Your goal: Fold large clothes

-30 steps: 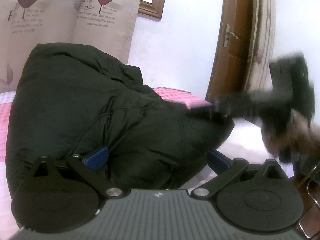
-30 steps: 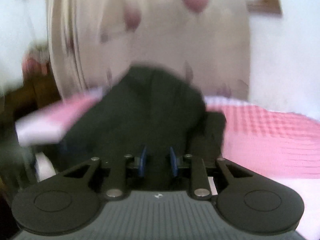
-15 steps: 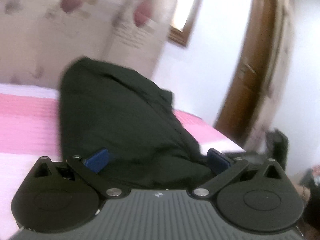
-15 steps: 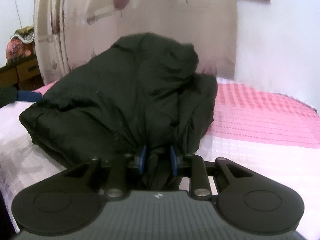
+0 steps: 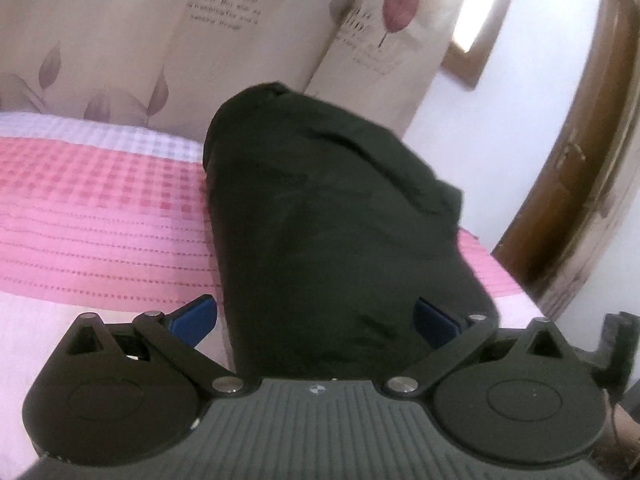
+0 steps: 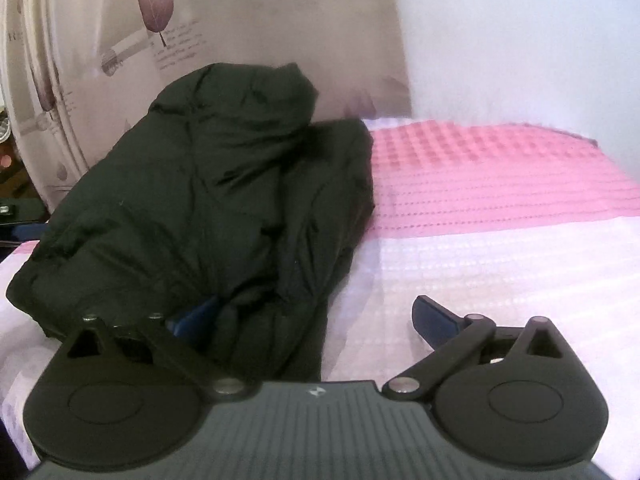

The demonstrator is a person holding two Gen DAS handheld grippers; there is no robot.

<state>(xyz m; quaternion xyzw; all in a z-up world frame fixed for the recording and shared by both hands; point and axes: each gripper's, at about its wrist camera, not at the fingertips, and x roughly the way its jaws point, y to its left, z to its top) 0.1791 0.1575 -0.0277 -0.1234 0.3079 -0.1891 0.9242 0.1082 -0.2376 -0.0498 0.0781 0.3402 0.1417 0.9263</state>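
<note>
A bulky black jacket [image 5: 328,220] lies bunched in a heap on the pink and white bed [image 5: 88,208]. My left gripper [image 5: 316,320] is open, its blue fingers spread on either side of the jacket's near end without clamping it. In the right wrist view the jacket [image 6: 208,200] lies left of centre on the bed [image 6: 500,216]. My right gripper [image 6: 316,316] is open wide; its left finger [image 6: 196,316] is tucked against the jacket's folds and its right finger [image 6: 436,318] is over bare bedspread.
A beige curtain with leaf prints [image 5: 240,40] hangs behind the bed. A brown wooden door [image 5: 580,160] stands at the right. Dark furniture [image 6: 16,200] sits beyond the bed's left edge. The bedspread right of the jacket [image 6: 520,272] is bare.
My right gripper has opened and let go of the jacket fold it was pinching. My left gripper has swung round to the jacket's end and stayed open. The jacket has settled on the bed.
</note>
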